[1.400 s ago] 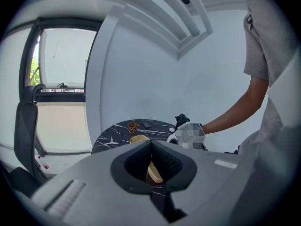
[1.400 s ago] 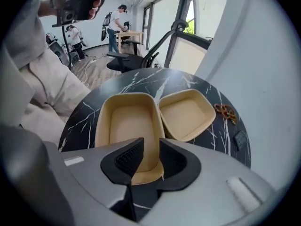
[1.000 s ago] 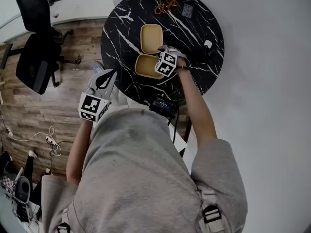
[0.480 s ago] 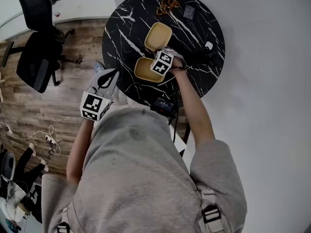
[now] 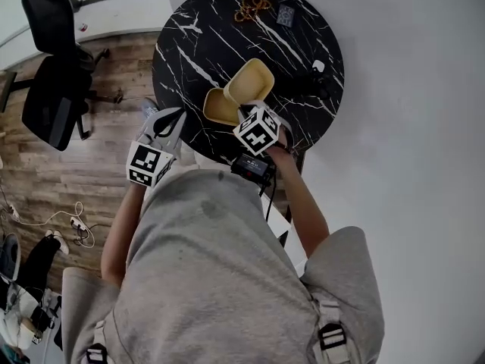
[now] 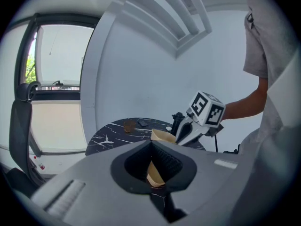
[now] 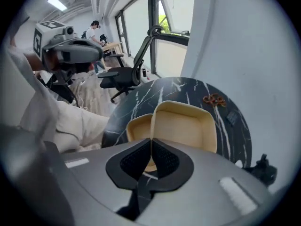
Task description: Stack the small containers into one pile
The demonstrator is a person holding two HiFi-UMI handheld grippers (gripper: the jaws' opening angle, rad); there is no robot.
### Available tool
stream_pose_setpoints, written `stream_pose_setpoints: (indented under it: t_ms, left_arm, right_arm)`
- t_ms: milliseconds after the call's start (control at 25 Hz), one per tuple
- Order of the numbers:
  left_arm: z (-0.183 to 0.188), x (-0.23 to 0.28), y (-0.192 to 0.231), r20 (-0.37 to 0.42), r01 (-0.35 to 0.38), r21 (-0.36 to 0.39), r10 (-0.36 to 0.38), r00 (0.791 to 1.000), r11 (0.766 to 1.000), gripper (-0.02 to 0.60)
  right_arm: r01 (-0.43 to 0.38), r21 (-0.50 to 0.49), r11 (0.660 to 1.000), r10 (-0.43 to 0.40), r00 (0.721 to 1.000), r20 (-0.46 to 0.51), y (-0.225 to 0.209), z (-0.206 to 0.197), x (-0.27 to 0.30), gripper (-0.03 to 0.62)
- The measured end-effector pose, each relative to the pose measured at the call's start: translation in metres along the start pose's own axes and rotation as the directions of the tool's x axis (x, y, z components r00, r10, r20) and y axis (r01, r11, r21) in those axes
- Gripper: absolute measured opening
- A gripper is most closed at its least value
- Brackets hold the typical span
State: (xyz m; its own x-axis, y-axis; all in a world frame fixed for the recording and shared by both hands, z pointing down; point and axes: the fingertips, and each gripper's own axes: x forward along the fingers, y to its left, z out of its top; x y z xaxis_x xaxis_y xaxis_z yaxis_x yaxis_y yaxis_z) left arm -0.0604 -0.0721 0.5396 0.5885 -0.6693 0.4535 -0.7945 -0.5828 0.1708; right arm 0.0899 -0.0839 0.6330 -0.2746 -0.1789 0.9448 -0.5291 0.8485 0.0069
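Note:
Two small yellow containers are in play on the black marble table [image 5: 189, 44]. My right gripper [image 5: 247, 106] is shut on the near rim of one container [image 5: 251, 80]; its jaws have just been closing on that rim [image 7: 151, 138]. This container [image 7: 186, 125] hangs tilted above the table. The other container [image 5: 217, 106] lies on the table just left of it, also visible in the right gripper view [image 7: 138, 126]. My left gripper [image 5: 168, 120] is shut and empty, beside the table's left edge. In its view [image 6: 151, 145] the right gripper [image 6: 187, 132] carries the container [image 6: 162, 136].
Brown pretzel-shaped bits [image 5: 249, 7] and a small dark card [image 5: 286, 14] lie at the table's far side. A black device [image 5: 317, 80] stands at the right rim, a black box [image 5: 253, 167] at the near edge. An office chair [image 5: 51, 82] stands left on the wooden floor.
The right gripper closed on the far container's rim, then lifted it off the table and drew it nearer, tilted, beside the other container. The left gripper stayed put.

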Motion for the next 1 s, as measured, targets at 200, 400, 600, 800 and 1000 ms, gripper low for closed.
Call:
stream_pose_setpoints:
  t_ms: [200,400,600,800,1000]
  left_arm:
    - [0.0,0.009,-0.014,-0.022,0.056,0.02,-0.055,0.998,0.998,0.0]
    - [-0.005,0.013,-0.025,-0.033,0.09,0.037,-0.089,0.996,0.995,0.0]
    - [-0.017,0.021,-0.028,-0.028,0.111,0.0,-0.111,0.993,0.994,0.001]
    - [-0.027,0.029,-0.029,-0.031,0.126,-0.009,-0.126,0.992,0.992,0.002]
    - [-0.028,0.028,-0.034,-0.046,0.133,0.003,-0.133,0.99,0.991,0.002]
  right_arm:
    - [-0.16,0.117,0.98,0.178,0.971,-0.162,0.067,-0.026,0.006,0.023]
    - [-0.211,0.242,0.947,0.25,0.957,-0.146,0.074,-0.012,0.037,0.029]
    - [-0.299,0.266,0.917,0.298,0.954,0.043,0.072,0.019,0.043,0.088]
    - [-0.146,-0.165,0.975,0.177,0.965,0.192,0.054,0.006,0.006,0.121]
    - [0.046,-0.606,0.794,-0.017,0.998,0.053,0.029,-0.05,0.027,0.103]
